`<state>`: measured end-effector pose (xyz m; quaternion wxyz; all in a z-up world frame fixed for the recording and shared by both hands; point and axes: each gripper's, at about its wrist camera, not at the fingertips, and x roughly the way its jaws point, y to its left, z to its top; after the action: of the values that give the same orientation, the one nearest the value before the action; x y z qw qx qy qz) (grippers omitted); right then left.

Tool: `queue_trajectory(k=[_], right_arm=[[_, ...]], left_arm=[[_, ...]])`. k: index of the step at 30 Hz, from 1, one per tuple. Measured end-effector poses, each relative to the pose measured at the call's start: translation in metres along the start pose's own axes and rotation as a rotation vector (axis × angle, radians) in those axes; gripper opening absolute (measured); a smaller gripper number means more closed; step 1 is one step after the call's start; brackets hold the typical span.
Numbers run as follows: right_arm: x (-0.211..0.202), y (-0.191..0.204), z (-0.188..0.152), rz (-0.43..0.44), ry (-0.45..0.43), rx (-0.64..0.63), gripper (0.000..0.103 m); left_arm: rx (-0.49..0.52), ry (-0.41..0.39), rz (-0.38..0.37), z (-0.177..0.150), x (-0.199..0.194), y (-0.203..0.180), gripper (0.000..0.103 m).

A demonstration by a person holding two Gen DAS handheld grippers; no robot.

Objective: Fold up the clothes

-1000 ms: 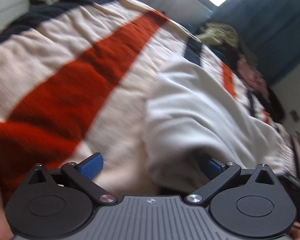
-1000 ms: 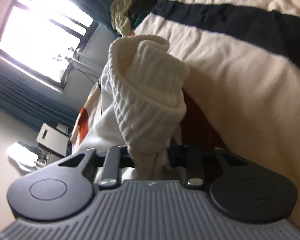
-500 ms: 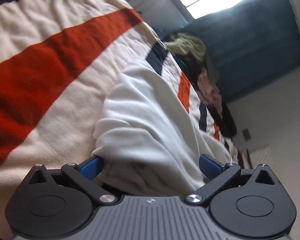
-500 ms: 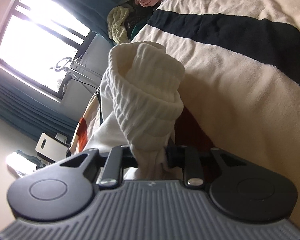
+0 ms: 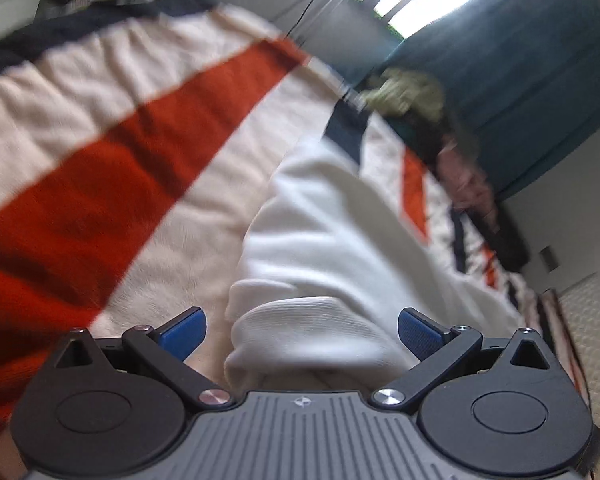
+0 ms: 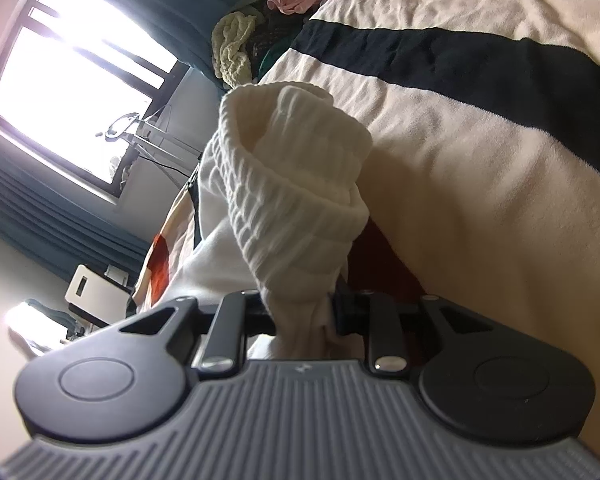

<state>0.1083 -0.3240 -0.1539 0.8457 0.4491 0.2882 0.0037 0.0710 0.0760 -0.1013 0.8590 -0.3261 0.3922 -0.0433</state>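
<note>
A white sweater (image 5: 340,240) lies across the middle and lower right of the left view, on a striped blanket (image 5: 120,184) of cream, red and dark bands. The left gripper (image 5: 302,330) stands spread wide, its blue fingers (image 5: 182,330) either side of a ribbed cuff (image 5: 312,332) at lower centre, touching nothing that I can see. In the right view the right gripper (image 6: 300,314) is clamped on a bunch of the sweater's ribbed knit (image 6: 296,200), which stands up above it in the middle of the frame.

To do the fold well, the left should take the cuff squarely, both layers, and the two grips should travel level so the edge lands straight.

The left view is blurred, the sweater's full outline is cut off in both, and how far the folding has gone cannot be told. A heap of other clothes (image 6: 236,46) sits near the window, upper centre
</note>
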Motion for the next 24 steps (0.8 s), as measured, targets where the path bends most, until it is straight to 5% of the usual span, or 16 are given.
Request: queue_trajectory(k=[7, 15, 19, 24], right_arm=[[0.002, -0.003, -0.001, 0.005, 0.001, 0.001, 0.027], [-0.018, 0.013, -0.003, 0.065, -0.049, -0.037, 0.025], [-0.039, 0.029, 0.005, 0.093, -0.065, -0.038, 0.025], [-0.070, 0.035, 0.040, 0.111, -0.096, -0.013, 0.025]], left_arm=[[-0.046, 0.041, -0.061, 0.007, 0.036, 0.011, 0.098], [-0.050, 0.052, -0.077, 0.011, 0.031, 0.011, 0.059], [0.009, 0.041, -0.114, 0.020, 0.010, -0.014, 0.046], [-0.001, 0.046, -0.200, 0.036, 0.001, -0.068, 0.044]])
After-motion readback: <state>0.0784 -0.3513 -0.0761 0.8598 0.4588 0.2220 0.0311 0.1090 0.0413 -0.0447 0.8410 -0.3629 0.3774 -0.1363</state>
